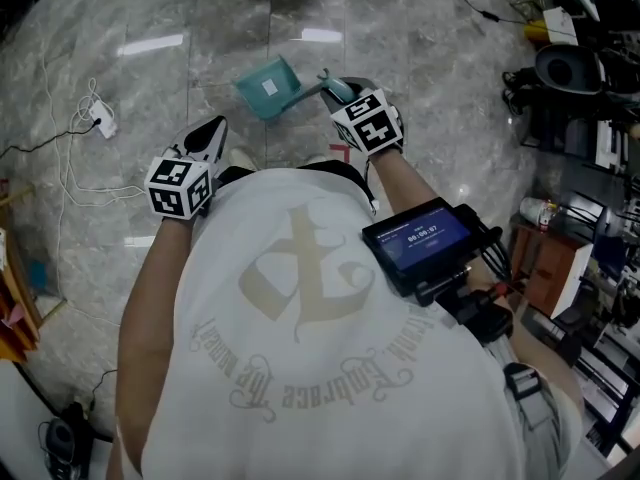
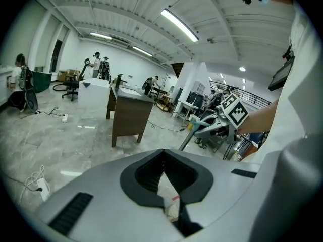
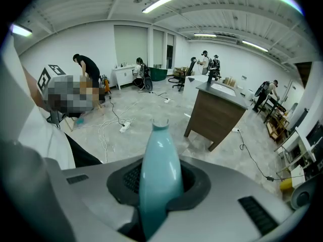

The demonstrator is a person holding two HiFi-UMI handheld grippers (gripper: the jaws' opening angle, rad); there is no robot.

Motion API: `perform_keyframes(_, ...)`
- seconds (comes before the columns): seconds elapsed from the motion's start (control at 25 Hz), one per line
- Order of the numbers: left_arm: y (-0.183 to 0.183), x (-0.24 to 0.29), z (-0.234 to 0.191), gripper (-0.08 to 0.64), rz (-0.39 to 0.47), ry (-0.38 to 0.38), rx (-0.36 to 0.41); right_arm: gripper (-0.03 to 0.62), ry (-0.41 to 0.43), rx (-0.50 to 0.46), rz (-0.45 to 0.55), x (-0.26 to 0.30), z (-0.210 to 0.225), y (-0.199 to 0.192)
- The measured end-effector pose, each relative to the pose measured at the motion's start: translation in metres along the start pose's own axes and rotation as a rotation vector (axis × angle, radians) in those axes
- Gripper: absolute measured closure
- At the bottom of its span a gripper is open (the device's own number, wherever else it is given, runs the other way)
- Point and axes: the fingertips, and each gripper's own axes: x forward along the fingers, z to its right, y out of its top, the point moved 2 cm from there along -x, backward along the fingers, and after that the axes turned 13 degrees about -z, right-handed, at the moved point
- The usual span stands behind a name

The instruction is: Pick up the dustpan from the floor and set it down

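Above the floor (image 1: 420,58), dustpan (image 1: 268,88) slants pan-end left.

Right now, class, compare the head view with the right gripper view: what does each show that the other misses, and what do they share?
Only the head view shows the dustpan's scoop and the screen on the person's chest. Only the right gripper view shows the people working along the far walls and the ceiling lights. Both show the right tongs shut on the dustpan's teal handle, with the grey marble floor beyond.
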Motion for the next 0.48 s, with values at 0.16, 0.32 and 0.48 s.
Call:
perform_keyframes(0.16, 0.010, -0.005, -0.004, 0.548, 0.001, -0.008, 0.004, 0.508, -0.019, 0.016, 0.000, -0.003, 0.005, 0.011)
perform_keyframes(0.32, 0.009, -0.010, -0.007, 0.548, 0.003, -0.010, 0.002, 0.508, -0.042, 0.025, 0.000, -0.004, 0.010, 0.016)
perform_keyframes(0.48, 0.002, -0.013, -0.012, 0.548, 0.009, -0.002, -0.023, 0.508, -0.072, 0.045, 0.008, -0.004, 0.013, 0.018)
